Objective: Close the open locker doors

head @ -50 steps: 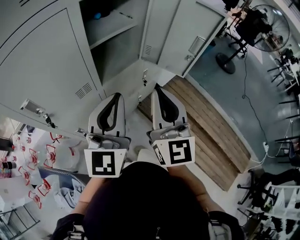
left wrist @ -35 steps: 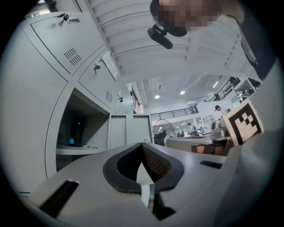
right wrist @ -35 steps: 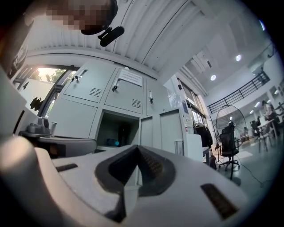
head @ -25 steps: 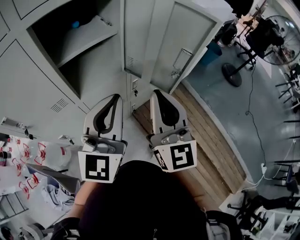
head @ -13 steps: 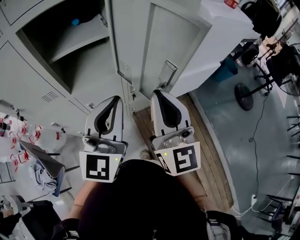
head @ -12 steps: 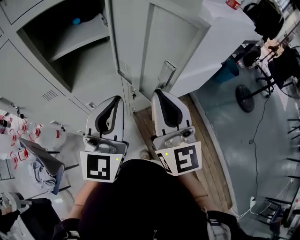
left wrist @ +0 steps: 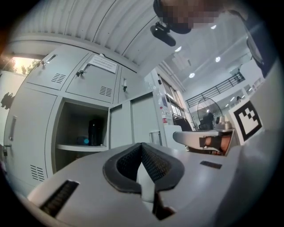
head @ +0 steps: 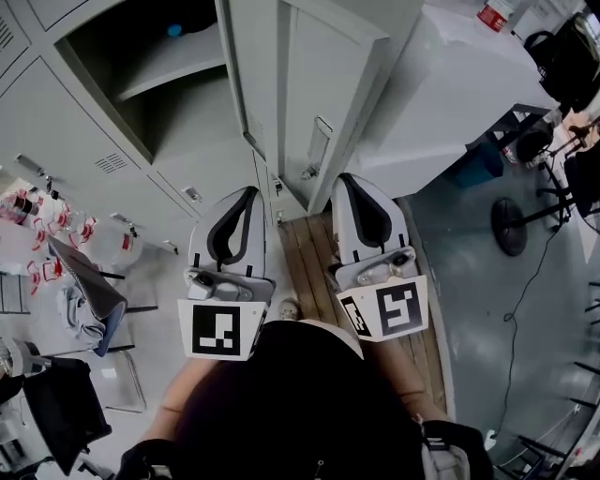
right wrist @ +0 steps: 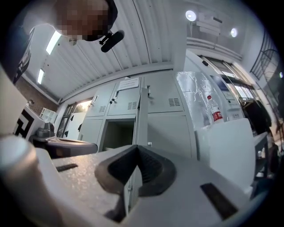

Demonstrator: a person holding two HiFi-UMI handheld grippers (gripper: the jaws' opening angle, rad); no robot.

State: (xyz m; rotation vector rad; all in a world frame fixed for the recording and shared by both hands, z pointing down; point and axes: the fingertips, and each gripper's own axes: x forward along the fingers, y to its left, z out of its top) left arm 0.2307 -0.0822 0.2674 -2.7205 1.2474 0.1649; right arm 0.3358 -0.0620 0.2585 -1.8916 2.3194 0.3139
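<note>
Both tools are closed and empty on my feeds: the left tool (left wrist: 142, 144) has its dark pads (left wrist: 154, 162) meeting at the tip with nothing between them, and the right tool (right wrist: 136, 146) looks the same. From the head camera they sit side by side, apart, pointing toward the lockers (head: 84, 122), neither touching a door.

Straight ahead of the left tool one compartment (head: 159, 94) stands open. On its shelf (head: 178, 66), toward the back edge, I see a dark bottle (left wrist: 94, 132) with a small blue thing (left wrist: 83, 141) just beside it. Just right of that opening two grey faces meet at an angle. One is a narrow panel (head: 248, 75) with a vent (head: 253, 141) low down. The other is a framed door (head: 328, 94) carrying a handle plate (head: 319, 131), swung out from the bank. I cannot tell which compartment that door belongs to. In the right gripper view a door shows nearly edge-on beyond the tool's tip, hard against the right edge of the opening. The lockers left of and above the opening are shut.

Wooden boards (head: 305, 253) lie under the tools. Right of the lockers stands a white table (head: 450, 94) with a red-labelled bottle (head: 488, 16) near its far edge. Bags (head: 66, 230) printed in red lie off to the left.
</note>
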